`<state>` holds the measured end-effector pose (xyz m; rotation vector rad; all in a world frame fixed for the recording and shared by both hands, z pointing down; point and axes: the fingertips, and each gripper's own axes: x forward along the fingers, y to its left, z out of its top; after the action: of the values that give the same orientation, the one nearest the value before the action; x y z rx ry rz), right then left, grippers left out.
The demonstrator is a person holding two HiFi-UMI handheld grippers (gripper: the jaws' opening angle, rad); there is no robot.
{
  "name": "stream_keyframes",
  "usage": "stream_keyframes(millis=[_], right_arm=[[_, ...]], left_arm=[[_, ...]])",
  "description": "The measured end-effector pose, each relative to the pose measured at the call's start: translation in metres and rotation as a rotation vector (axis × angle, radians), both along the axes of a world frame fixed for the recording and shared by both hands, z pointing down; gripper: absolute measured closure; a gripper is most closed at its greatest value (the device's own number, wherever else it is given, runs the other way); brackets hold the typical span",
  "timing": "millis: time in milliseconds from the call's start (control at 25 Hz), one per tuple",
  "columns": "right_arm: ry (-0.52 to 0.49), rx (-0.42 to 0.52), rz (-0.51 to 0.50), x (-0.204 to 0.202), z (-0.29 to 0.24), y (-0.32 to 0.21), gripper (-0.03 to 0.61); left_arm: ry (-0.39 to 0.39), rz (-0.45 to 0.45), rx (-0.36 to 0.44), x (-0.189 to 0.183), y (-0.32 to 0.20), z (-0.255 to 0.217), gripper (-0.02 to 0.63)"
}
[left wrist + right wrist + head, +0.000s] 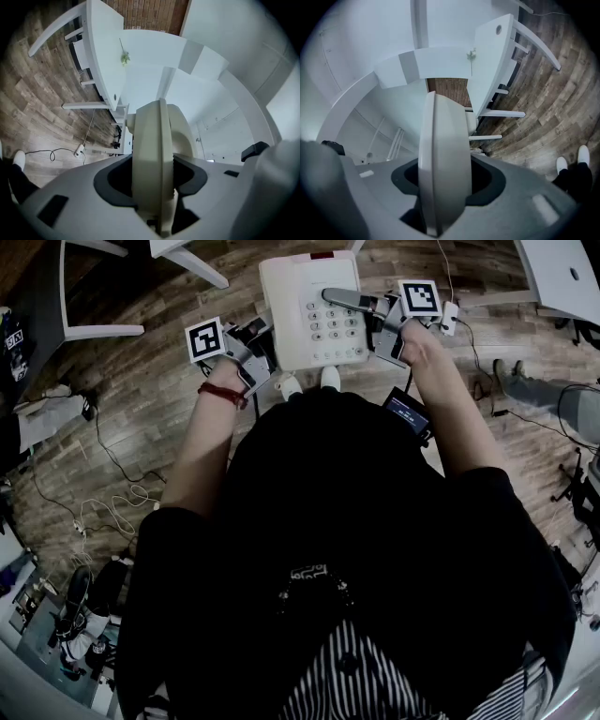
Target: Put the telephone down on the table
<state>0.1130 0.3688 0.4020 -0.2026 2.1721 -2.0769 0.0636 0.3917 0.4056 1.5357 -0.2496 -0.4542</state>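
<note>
A white desk telephone [298, 324] with a grey keypad hangs over the wooden floor in front of me, held from both sides. My left gripper [260, 341] clamps its left edge. My right gripper [367, 315] clamps its right edge, one finger [349, 300] lying across the top above the keypad. The left gripper view shows the telephone [150, 136] edge-on, wedged in the left gripper [154, 180] with both dark pads against it. From the right gripper view the telephone [440, 136] likewise stands edge-on, pinched in the right gripper [445, 185].
A white table [108, 51] stands ahead, also seen from the other side as the white table [492, 51]. Another white tabletop [562, 273] is at the far right. White frame legs [94, 331] and cables [112, 512] lie left on the floor. My shoes [330, 378] are below the telephone.
</note>
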Motion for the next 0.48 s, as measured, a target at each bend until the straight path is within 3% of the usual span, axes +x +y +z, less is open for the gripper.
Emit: stream_keyframes(millis=[480], right_arm=[[0.006,0.024,-0.023,-0.0008,-0.0038,0.0018,0.37]], left_arm=[[-0.002,-0.011,0.015,-0.0012,0.0026,-0.0052,0.411]])
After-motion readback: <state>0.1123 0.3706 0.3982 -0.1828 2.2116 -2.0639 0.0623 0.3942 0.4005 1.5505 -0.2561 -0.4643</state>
